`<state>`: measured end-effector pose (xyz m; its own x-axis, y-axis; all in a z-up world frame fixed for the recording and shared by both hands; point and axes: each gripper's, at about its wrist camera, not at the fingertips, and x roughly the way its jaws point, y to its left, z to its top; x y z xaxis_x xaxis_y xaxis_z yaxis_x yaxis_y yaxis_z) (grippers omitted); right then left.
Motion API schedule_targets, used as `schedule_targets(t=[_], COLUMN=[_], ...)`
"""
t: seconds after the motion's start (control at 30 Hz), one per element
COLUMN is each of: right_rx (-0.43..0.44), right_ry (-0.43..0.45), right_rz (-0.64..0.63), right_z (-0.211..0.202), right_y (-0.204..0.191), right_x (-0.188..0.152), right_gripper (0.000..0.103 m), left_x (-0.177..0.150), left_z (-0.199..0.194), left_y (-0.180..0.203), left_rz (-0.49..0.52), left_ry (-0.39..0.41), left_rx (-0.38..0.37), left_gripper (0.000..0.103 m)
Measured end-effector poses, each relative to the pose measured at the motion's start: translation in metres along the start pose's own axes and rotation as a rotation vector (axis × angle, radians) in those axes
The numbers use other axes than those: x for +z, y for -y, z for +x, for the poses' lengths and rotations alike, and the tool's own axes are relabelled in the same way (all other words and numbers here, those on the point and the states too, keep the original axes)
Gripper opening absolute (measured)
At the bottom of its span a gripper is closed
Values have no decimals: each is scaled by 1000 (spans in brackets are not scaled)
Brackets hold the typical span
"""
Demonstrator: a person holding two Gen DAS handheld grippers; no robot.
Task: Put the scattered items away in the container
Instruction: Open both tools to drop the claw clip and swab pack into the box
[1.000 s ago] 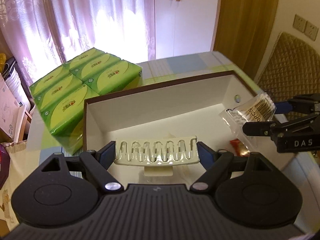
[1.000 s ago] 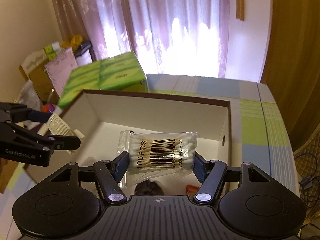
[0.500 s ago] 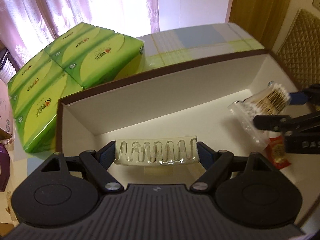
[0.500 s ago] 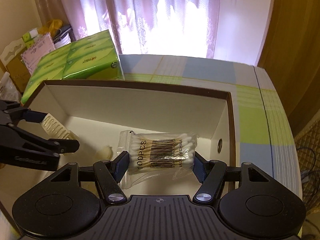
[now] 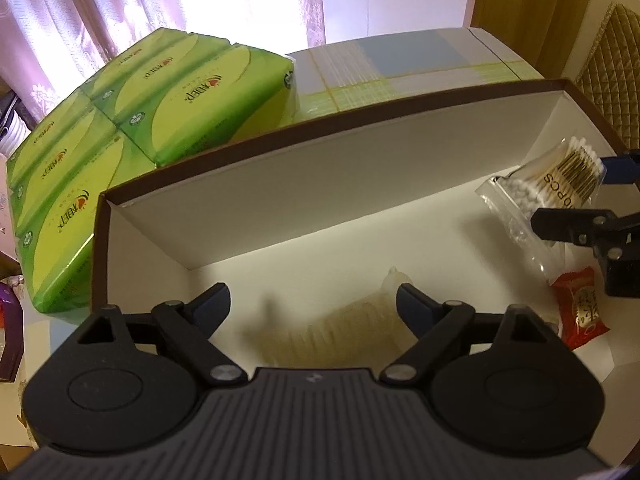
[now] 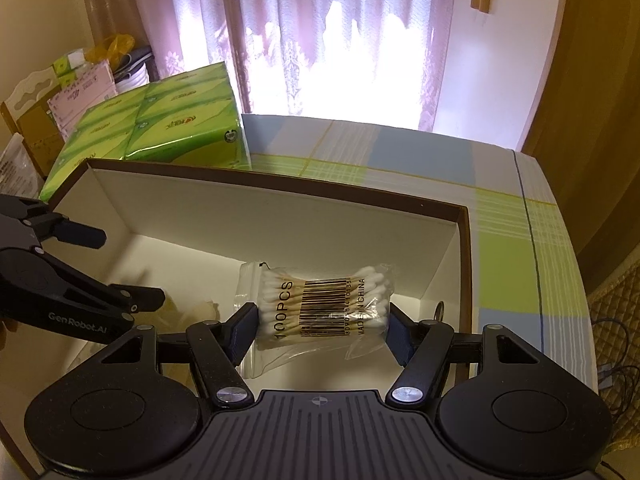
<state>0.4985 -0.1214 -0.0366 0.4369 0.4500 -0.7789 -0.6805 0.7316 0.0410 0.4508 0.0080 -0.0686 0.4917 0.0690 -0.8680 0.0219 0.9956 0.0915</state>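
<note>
Left gripper (image 5: 313, 304) spread wide over blurred hair clip (image 5: 340, 326); right gripper (image 6: 323, 322) clamping cotton-swab bag (image 6: 320, 304) inside box (image 5: 300, 172); green tissue packs (image 5: 132, 136) just behind

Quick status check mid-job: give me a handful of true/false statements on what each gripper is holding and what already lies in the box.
1. The right gripper is shut on the cotton swab bag. True.
2. The left gripper grips the cream comb-like piece. False: its jaws are open and the blurred piece is below them inside the box.
3. A red packet lies in the box. True.
4. The swab bag rests flat on the box floor. False: it is held above the floor.
5. The green tissue packs are inside the box. False: they sit outside, beyond its far wall.
</note>
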Motion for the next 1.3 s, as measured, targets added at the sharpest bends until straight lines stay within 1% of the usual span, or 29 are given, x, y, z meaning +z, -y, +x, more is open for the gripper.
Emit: schedule_targets(t=[0.1,0.23,0.27,0.3,0.37,0.4,0.57,0.7,0.83,1.0,1.3], right_rx=[-1,-6,-7,-21,-31,-28,-28,-25,-10,-3,36], right_ry=[9,32,41,67,138,145,140,147,161,187,261], right_rz=[-16,-70,-83,-95,-134,-152,-169,-132,-107,-78,-62], right_z=[0,-1,-2,-5,-15,-17,-27,-41,-58,-79,-124], right_y=[-3,-10,-12,-14,-19,-22,-26,-24,-21,-21,-24], right_x=[0,1,0,-1,-3,-4,-5,-9,-13,-17,-31], right_gripper=[69,69,91,103,103,103,103,103,103,103,103], left_x=[1,1,1,1,1,0,-2,-8,-17,-33,-65], left_z=[-5,-13,-16,-19,-25,-29,-47,-67,-89,-114,-165], left_y=[-1,-5,-5,-6,-7,-8,-12,-16,-19,-20,-26], left_rz=[-9,-18,-19,-21,-27,-30,-42,-62,-74,-97,-133], left_ry=[8,21,26,31,42,48,75,107,140,166,240], left_rx=[-3,-8,-8,-9,-9,-11,-12,-16,-22,-31,-55], left_gripper=[89,89,89,89,89,90,91,95,96,98,98])
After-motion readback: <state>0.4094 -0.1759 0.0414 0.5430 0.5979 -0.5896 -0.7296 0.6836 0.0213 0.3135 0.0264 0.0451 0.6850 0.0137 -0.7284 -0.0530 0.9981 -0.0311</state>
